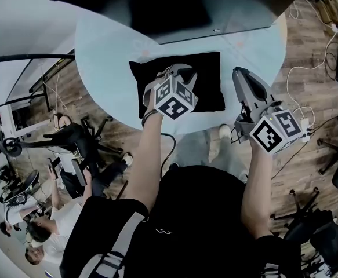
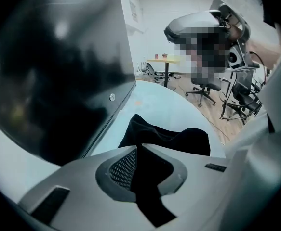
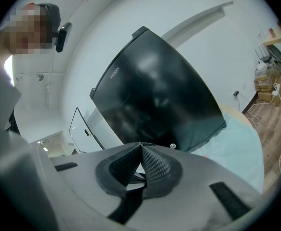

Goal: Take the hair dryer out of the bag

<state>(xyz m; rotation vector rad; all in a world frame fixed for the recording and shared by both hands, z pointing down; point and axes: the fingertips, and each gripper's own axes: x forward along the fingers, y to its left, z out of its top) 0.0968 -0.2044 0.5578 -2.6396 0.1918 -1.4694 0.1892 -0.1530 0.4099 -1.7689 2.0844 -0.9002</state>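
Note:
A flat black cloth bag lies on the round pale table, near its front edge. My left gripper points steeply down onto the bag's left half. In the left gripper view its jaws are shut on a fold of the black bag, and the dark fabric fills the gap between the pads. My right gripper hovers beside the bag's right end, shut, with nothing held. The right gripper view shows its pads pressed together. No hair dryer is visible; the bag hides whatever is inside.
A large black monitor stands at the table's back, close behind the bag. Office chairs and white cables sit on the wooden floor to the right. A person is at lower left.

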